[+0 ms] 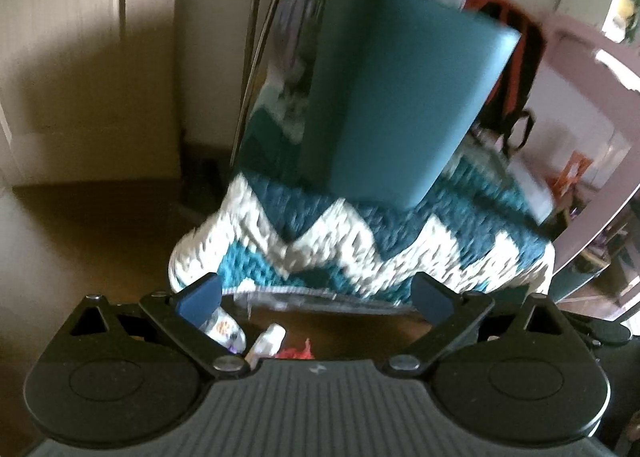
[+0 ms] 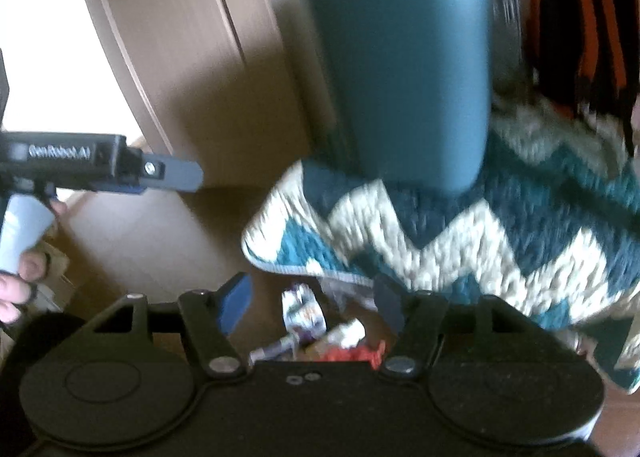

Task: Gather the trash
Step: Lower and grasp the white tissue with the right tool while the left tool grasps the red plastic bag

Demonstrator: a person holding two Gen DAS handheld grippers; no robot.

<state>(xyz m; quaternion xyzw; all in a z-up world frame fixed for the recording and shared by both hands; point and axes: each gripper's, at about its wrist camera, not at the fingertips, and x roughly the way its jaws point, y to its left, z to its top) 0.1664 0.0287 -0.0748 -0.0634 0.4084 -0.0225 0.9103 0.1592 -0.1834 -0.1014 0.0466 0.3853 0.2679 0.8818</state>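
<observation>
My left gripper [image 1: 316,299] hangs wide open and empty over the wooden floor [image 1: 100,241], blue pads [image 1: 200,299] spread apart with nothing between them. My right gripper [image 2: 314,303] is also open and holds nothing.

The trash [image 2: 320,333] lies on the floor close below both grippers, just short of the blanket's hem: crumpled white and purple wrappers [image 2: 302,311] and a scrap of red [image 2: 360,355]. The gripper bodies cut off much of the pile, and blur keeps me from reading any print or telling how many pieces there are. In the left wrist view a white printed wrapper [image 1: 224,331] sits half behind the left finger, with a small white piece [image 1: 268,339] and the red scrap [image 1: 296,351] beside it.

Just beyond, a chunky knit blanket [image 1: 360,245] in teal and cream zigzag drapes down, its edge hanging above the floor. A plain teal cushion [image 1: 400,97] rests on it, smeared by motion. To the left, bare floor runs open to a pale cabinet [image 1: 80,57]. In the right wrist view my left gripper [image 2: 176,175] shows side-on over that open floor. A dark bag with orange trim [image 2: 580,37] sits farthest back, too blurred to make out.
</observation>
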